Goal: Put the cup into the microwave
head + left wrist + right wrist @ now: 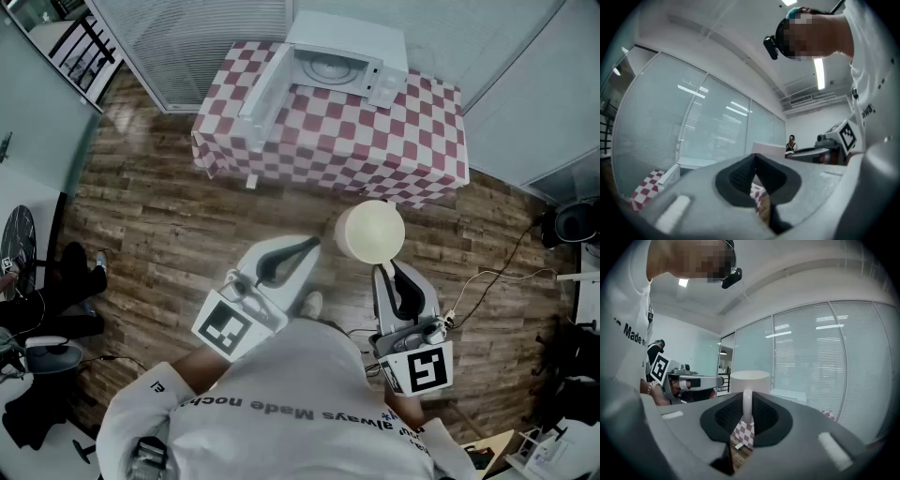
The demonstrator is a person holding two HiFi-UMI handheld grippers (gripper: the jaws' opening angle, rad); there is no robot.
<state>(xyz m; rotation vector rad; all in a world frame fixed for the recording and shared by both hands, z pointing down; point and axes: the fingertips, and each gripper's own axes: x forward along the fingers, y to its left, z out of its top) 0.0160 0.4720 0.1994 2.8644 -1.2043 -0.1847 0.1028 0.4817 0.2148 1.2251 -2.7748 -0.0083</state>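
A cream cup (pixel 369 231) hangs over the wood floor, held by its handle in my right gripper (pixel 384 273). In the right gripper view the cup (pixel 750 376) stands upright past the jaws, and the handle (pixel 747 405) is pinched between the black pads; that gripper (pixel 747 417) is shut on it. The white microwave (pixel 342 64) sits on the red-checked table (pixel 412 141) ahead, its door (pixel 265 86) swung open to the left. My left gripper (pixel 305 247) is level with the cup on its left, shut and empty (pixel 756 177).
Glass walls with blinds (pixel 197 37) stand behind the table. A black chair and gear (pixel 42 300) sit at the left. Cables (pixel 487 277) and boxes (pixel 553 441) lie on the floor at the right. The person's shoe (pixel 310 304) is under the grippers.
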